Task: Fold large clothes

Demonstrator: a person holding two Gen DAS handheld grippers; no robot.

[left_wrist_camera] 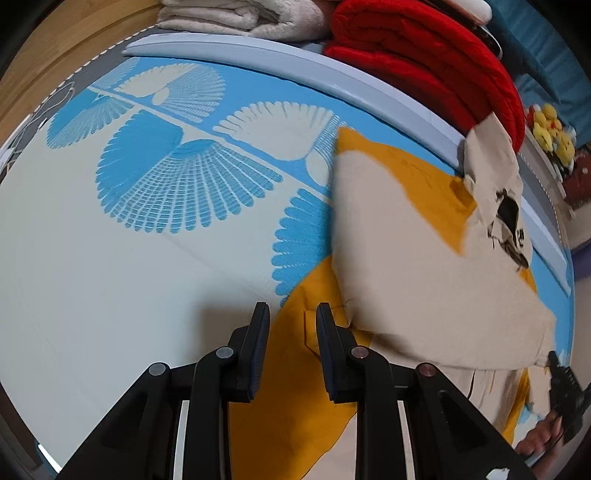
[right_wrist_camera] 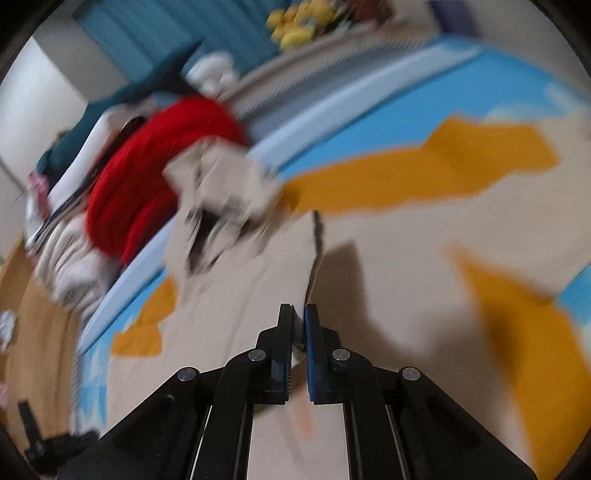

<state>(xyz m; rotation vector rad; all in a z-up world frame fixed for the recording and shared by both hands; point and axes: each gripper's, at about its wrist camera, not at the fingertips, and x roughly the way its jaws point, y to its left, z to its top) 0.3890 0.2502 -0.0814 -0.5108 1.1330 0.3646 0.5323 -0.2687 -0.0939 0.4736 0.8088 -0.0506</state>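
A large beige and mustard-yellow garment (left_wrist_camera: pixel 424 258) with a black print lies spread on a blue and white patterned mat (left_wrist_camera: pixel 110 258). My left gripper (left_wrist_camera: pixel 291 317) is open, its fingers just above a yellow part of the garment at its near edge. In the blurred right wrist view the same garment (right_wrist_camera: pixel 388 240) fills the middle. My right gripper (right_wrist_camera: pixel 300 314) is shut on a fold of the beige fabric, which rises in a ridge from the fingertips. The right gripper also shows in the left wrist view (left_wrist_camera: pixel 565 384) at the far right edge.
A folded red blanket (left_wrist_camera: pixel 436 62) and a folded cream blanket (left_wrist_camera: pixel 240 16) lie beyond the mat's pale raised border (left_wrist_camera: pixel 295 55). Yellow plush toys (left_wrist_camera: pixel 550 129) sit on a shelf to the right. Wooden floor (left_wrist_camera: pixel 55 62) lies at the left.
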